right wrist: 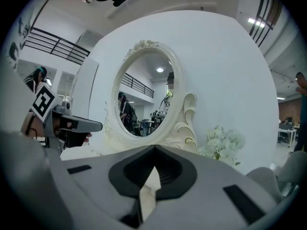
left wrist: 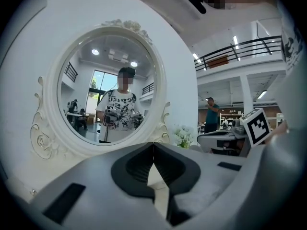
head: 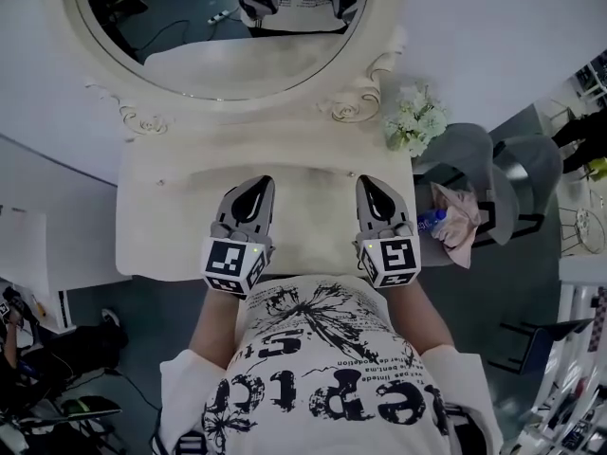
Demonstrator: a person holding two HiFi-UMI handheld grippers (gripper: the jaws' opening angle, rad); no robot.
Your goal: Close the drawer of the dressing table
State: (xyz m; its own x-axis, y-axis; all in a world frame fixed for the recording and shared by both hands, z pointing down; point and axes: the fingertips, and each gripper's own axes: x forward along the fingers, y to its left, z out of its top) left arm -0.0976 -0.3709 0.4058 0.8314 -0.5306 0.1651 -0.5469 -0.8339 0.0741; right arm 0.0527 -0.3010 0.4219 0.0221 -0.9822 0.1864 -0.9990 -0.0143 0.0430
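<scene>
While the two grippers hang side by side over the front half of the cream dressing table (head: pixel 161 207), which fills the middle of the head view, each has its jaws pressed together. In each gripper's own view the tips meet with nothing caught between them. The left gripper (head: pixel 265 184) sits just left of the frame's centre and the right gripper (head: pixel 365 182) just right of it. Both point toward the top of the frame, where the oval mirror (head: pixel 180 36) in its carved surround stands at the back of the table. In both gripper views this mirror rises beyond the closed jaws. At the bottom of the head view the grippers' lower ends meet the person's printed white shirt (head: pixel 322 368). The drawer cannot be made out. The table's front edge, just below the frame's centre, is covered by the grippers and the shirt, and the gripper views look out over the tabletop. A bunch of white flowers (head: pixel 417 119) stands at the table's right rear corner, beside the mirror's scrolled foot. Further right, off the table, a grey chair (head: pixel 474 154) holds a pink cloth (head: pixel 462 221) and a bottle with a blue label (head: pixel 430 222).
</scene>
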